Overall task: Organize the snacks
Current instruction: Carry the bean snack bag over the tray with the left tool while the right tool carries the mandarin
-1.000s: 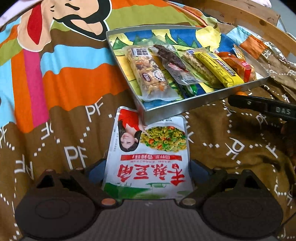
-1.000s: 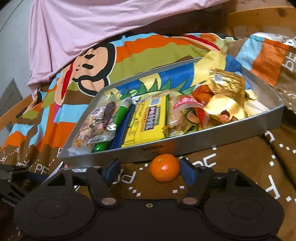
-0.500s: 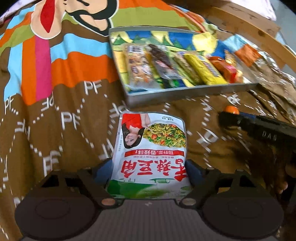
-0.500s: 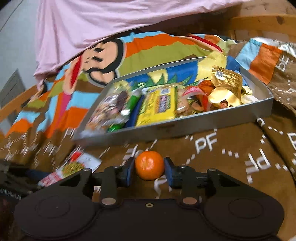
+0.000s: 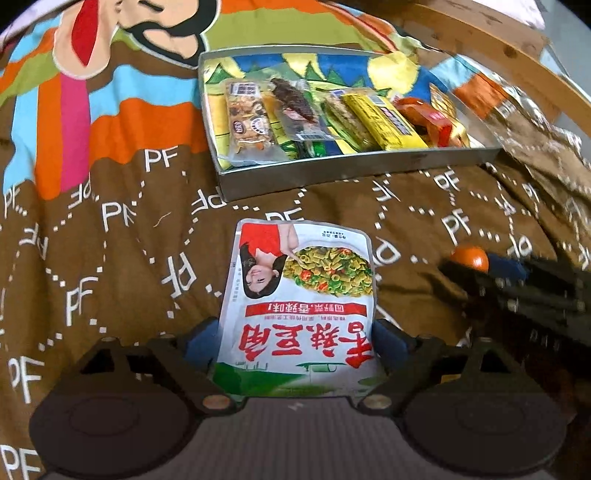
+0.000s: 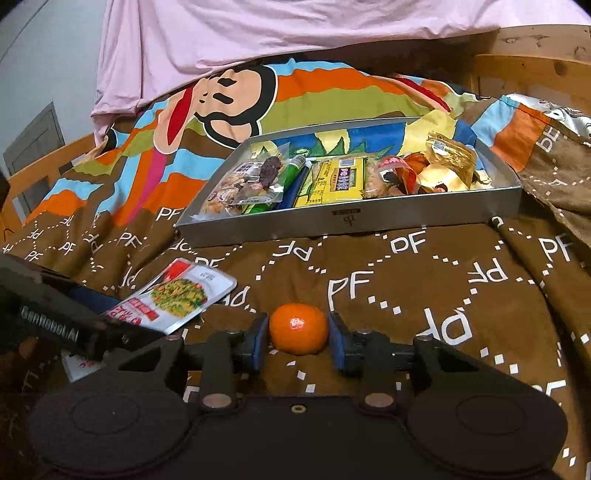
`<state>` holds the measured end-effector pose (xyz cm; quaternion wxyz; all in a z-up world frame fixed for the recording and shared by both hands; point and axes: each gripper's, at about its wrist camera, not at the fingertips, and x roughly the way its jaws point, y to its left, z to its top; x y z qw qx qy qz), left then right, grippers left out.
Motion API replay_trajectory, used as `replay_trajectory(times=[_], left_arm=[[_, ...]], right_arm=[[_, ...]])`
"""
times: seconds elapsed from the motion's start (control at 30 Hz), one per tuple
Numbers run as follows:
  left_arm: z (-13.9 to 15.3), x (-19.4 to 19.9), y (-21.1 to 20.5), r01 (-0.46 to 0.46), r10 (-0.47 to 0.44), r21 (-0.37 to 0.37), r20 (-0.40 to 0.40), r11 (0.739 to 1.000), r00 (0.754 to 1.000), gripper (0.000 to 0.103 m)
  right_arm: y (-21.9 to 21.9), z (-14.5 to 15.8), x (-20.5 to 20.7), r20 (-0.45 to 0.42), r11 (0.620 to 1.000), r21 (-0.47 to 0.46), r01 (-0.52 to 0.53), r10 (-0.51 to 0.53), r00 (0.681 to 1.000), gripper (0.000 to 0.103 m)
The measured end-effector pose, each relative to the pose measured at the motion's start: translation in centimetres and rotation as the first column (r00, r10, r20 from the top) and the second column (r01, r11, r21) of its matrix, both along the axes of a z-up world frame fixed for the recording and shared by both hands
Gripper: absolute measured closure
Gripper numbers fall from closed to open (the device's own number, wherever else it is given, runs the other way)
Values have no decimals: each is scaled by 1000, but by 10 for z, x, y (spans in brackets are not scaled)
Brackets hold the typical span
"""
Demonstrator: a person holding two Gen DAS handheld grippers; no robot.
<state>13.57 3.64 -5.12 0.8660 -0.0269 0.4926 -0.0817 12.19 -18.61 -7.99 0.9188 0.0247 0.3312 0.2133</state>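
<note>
My left gripper (image 5: 295, 341) is shut on a white snack pouch (image 5: 301, 299) with red characters and holds it over the brown blanket, short of the tray. The pouch also shows in the right wrist view (image 6: 173, 299). My right gripper (image 6: 298, 338) is shut on a small orange tangerine (image 6: 298, 328), also seen in the left wrist view (image 5: 470, 257). The grey metal tray (image 6: 351, 218), also in the left wrist view (image 5: 332, 173), lies ahead and holds several packaged snacks: a nut bar (image 5: 245, 122), a yellow packet (image 6: 338, 181) and gold wrappers (image 6: 448, 162).
A colourful monkey-print blanket (image 6: 406, 280) covers the bed. A pink sheet (image 6: 258, 33) lies at the back. A wooden bed frame (image 6: 535, 70) runs along the far right. A crumpled silver wrapper (image 5: 532, 125) lies right of the tray.
Both grippers have drawn back from the tray. The right gripper closed on the tangerine and lifted it. The left gripper pulled the pouch out from under the tray's edge.
</note>
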Motion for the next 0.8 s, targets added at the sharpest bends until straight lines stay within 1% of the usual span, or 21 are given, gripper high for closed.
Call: replay_trajectory(times=[0.07,0.17,0.23,0.3,0.33,0.4,0.5,0.57,0.7,0.8], left_arm=[[-1,3,-1,-10,10,1,-10,1000,1000,12],[-3,6,-5,-20,21,25,-19,999,1000,12],[-3,3,-8,-37,37,35,-7,999,999,15],[-1,0,-9,-49,49,40,7,998,999,22],[0,-2,-9,-57,57,36,14,998,998,23],[3,-5,-7,-69,69,23,21,997,997,28],[7,-9,-4,-86,85,7,22,996,996,30],[11,-13,-2,-99,99,-14,31,995,995,30],[20,-24,4,-133,138,-80,63,988,988,30],[20,-26,5,-156,163,-98,77,983,984,30]], right_arm=[[0,0,1,-2,1000,-1,1,-1,1000,67],[-1,-1,1,-3,1000,12,4,-4,1000,66],[-2,-1,2,-1,1000,22,8,-8,1000,67],[-1,0,0,12,1000,17,8,-8,1000,67],[0,1,-1,19,1000,11,7,-7,1000,67],[2,2,-2,26,1000,1,3,-3,1000,67],[2,1,-2,25,1000,0,3,-3,1000,67],[2,2,-2,27,1000,-1,3,-3,1000,67],[3,4,-4,46,1000,-9,2,-2,999,67],[4,7,-8,69,1000,-5,11,-11,998,67]])
